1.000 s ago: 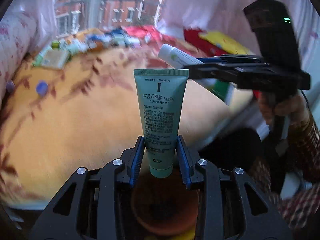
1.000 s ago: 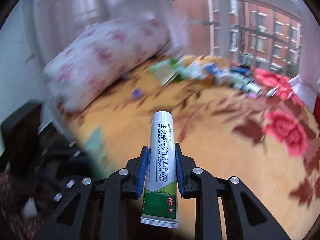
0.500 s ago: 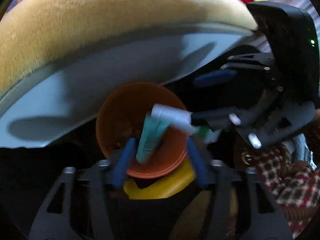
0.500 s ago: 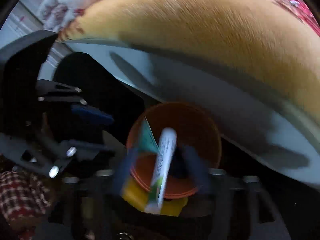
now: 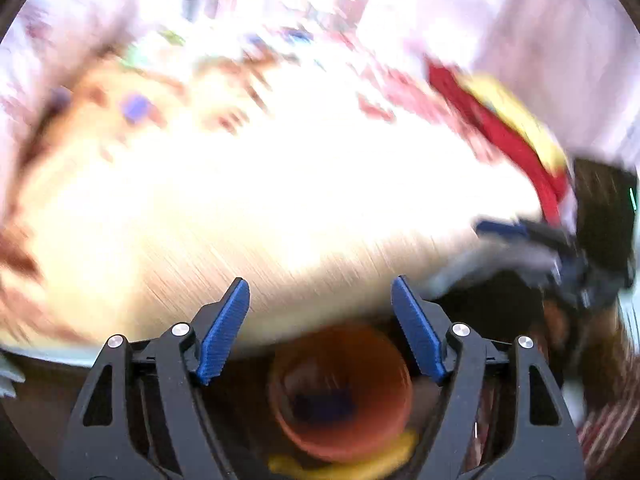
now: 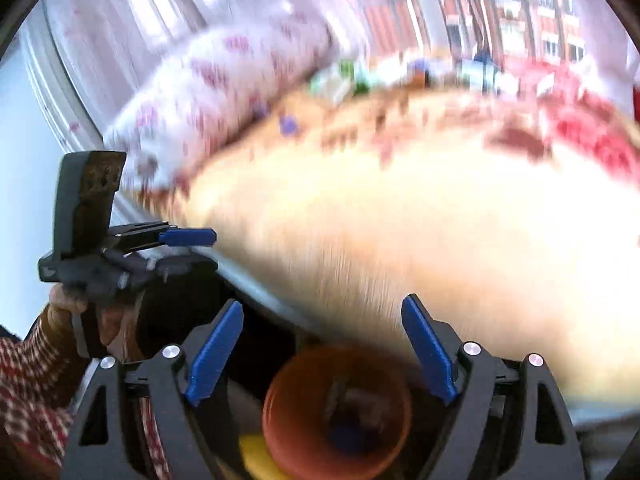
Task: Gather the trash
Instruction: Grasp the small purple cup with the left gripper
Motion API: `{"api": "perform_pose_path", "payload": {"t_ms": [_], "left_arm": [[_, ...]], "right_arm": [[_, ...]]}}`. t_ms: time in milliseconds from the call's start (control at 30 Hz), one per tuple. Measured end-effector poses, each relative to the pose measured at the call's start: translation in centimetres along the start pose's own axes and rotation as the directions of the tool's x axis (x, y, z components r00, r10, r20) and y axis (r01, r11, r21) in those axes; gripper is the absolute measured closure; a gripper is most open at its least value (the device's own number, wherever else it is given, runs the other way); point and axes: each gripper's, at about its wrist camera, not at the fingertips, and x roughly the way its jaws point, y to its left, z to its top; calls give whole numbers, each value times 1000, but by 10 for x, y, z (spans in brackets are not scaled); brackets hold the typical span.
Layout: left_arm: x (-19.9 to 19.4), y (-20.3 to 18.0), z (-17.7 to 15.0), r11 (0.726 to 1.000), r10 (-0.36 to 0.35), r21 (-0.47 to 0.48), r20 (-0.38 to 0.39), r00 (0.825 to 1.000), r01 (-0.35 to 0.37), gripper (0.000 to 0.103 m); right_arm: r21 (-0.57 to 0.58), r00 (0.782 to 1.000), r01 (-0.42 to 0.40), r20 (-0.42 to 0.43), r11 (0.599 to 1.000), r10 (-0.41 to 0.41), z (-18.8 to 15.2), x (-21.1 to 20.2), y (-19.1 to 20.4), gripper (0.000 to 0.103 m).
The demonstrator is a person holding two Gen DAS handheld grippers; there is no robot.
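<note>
The yellow floral bed (image 5: 248, 216) spreads ahead of both tools; the orange bin (image 5: 340, 392) sits low between the fingers in each view, blurred contents inside; the left gripper (image 5: 320, 320) and right gripper (image 6: 322, 340) are both opening, jaws wide, nothing between them.

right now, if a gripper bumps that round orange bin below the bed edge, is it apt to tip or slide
The round orange bin looks like thin, light plastic, so a bump would probably slide it. It seems taller than wide, so a knock near the rim might tip it. Its contents are too blurred to judge their weight.
</note>
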Motion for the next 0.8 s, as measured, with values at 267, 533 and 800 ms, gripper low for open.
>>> {"api": "perform_pose_path", "payload": {"t_ms": [267,533,800], "left_arm": [[39,64,95,983,181,13,61,982,-182,28],[99,116,136,953,291,79,6,957,-291,28],[129,138,148,952,305,48,-64,950,-302,34]], "right_arm": [[42,996,-56,76,998,53,30,19,-13,19],[113,999,-35,32,993,32,20,28,-42,19],[128,998,-36,48,991,30,24,32,-52,19]]}}
